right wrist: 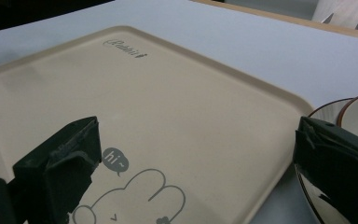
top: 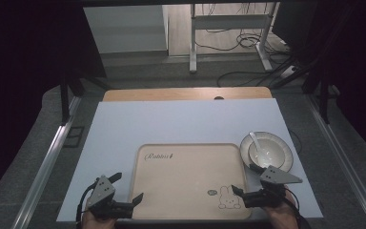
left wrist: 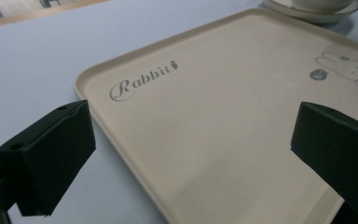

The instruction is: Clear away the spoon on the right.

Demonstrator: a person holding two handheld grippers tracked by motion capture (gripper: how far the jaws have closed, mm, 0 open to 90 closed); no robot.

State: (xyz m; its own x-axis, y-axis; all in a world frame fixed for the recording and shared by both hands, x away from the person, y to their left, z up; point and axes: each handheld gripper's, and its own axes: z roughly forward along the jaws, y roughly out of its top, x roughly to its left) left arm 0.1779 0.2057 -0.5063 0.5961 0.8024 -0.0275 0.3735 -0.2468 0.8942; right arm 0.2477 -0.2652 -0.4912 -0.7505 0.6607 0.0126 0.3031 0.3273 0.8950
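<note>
At the near edge of the desk [top: 124, 119], a beige tray [top: 186, 176] is laid flat on the white sheet covering the desk top; nothing is carried in it, and its floor is bare apart from print. Just beyond the tray's right far corner, a pale plate [top: 282, 145] is set, touching or almost touching the tray's rim; a small bowl [top: 265, 153] is stood on the plate, and a white spoon [top: 256, 141] is rested in the bowl, its handle leaning toward the far left.

The word "Rabbit" [left wrist: 142, 79] is written in grey script near the tray's far left corner, with a small carrot mark after it; a line-drawn rabbit [top: 228, 198] is printed near the near right corner, and a speech bubble reading "hi~" [right wrist: 115, 161] is placed beside it.

The left tongs [top: 126, 187] are held apart over the tray's near left corner, one jaw over the sheet and one over the tray, clamped on nothing; the right tongs [top: 248, 180] are likewise held wide apart at the tray's near right corner, one jaw over the rabbit drawing and the other by the plate's rim, with nothing gripped.
</note>
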